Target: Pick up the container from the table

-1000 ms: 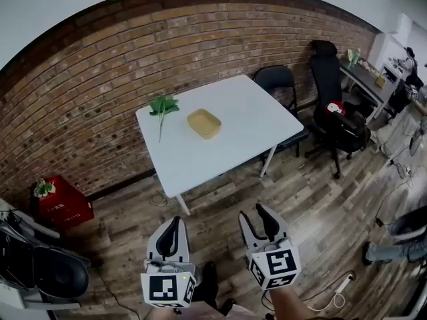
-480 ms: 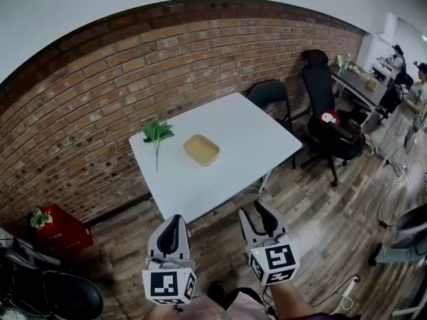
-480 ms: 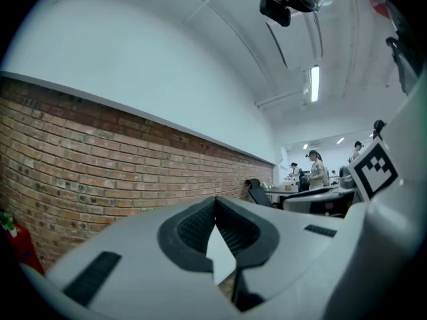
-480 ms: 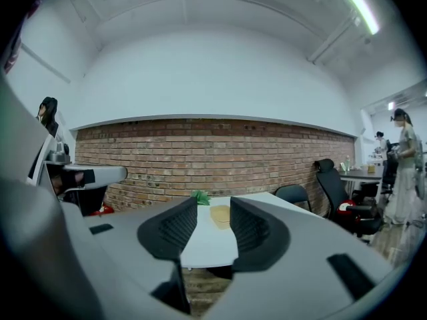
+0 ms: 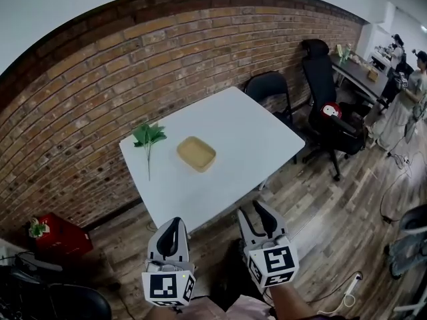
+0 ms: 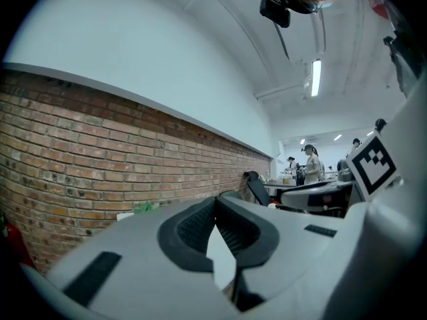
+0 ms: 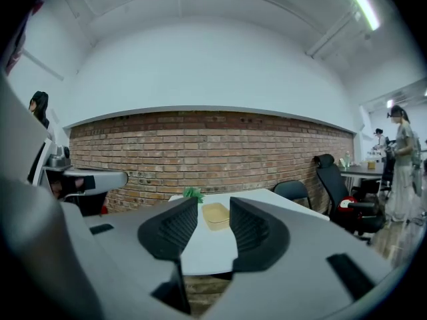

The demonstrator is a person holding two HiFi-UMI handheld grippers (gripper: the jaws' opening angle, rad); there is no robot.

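A shallow tan container (image 5: 196,154) lies near the middle of the white table (image 5: 247,129); a green leaf sprig (image 5: 148,137) lies to its left. Both grippers hover over the wooden floor, short of the table's near edge. My left gripper (image 5: 172,228) is shut, its pads meeting at the tips (image 6: 215,202) with nothing in them. My right gripper (image 5: 255,213) is open and its jaws are closing, with nothing between them. In the right gripper view the container (image 7: 215,214) shows far off through the gap of the right gripper (image 7: 213,205).
A brick wall (image 5: 100,79) runs behind the table. A black chair (image 5: 269,87) and a black office chair (image 5: 325,79) stand to its right, with a desk (image 5: 360,72) and a person (image 5: 410,85) beyond. A red crate (image 5: 57,240) sits at the lower left.
Both grippers have come closer to the table, which now sits nearer and larger in the head view. Container and leaf sprig have not moved on it.
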